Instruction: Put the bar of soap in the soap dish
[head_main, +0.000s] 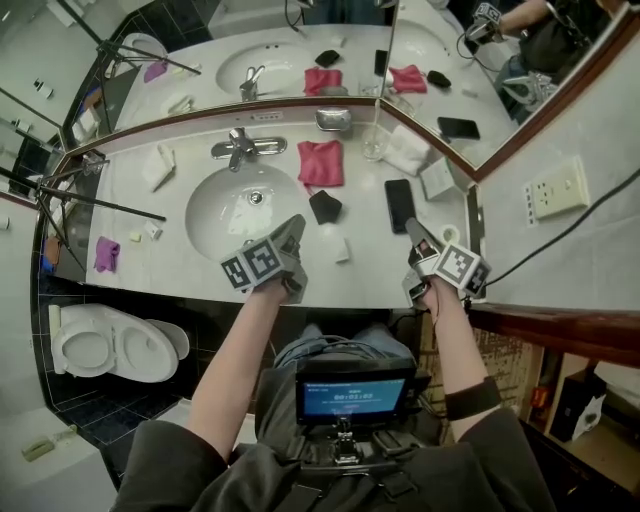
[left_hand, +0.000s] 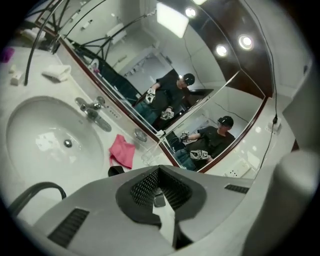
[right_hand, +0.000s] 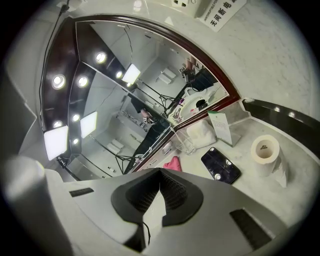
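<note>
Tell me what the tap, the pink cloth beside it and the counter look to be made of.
Tap: metal, probably polished chrome, given its mirror-like shine.
Pink cloth: soft matte fabric, lying in folds.
Counter: pale stone or a stone-look material, smooth and faintly mottled.

Glossy sink (head_main: 215, 205), metal faucet (head_main: 238, 148) — cloth (head_main: 320, 162) (matt)
</note>
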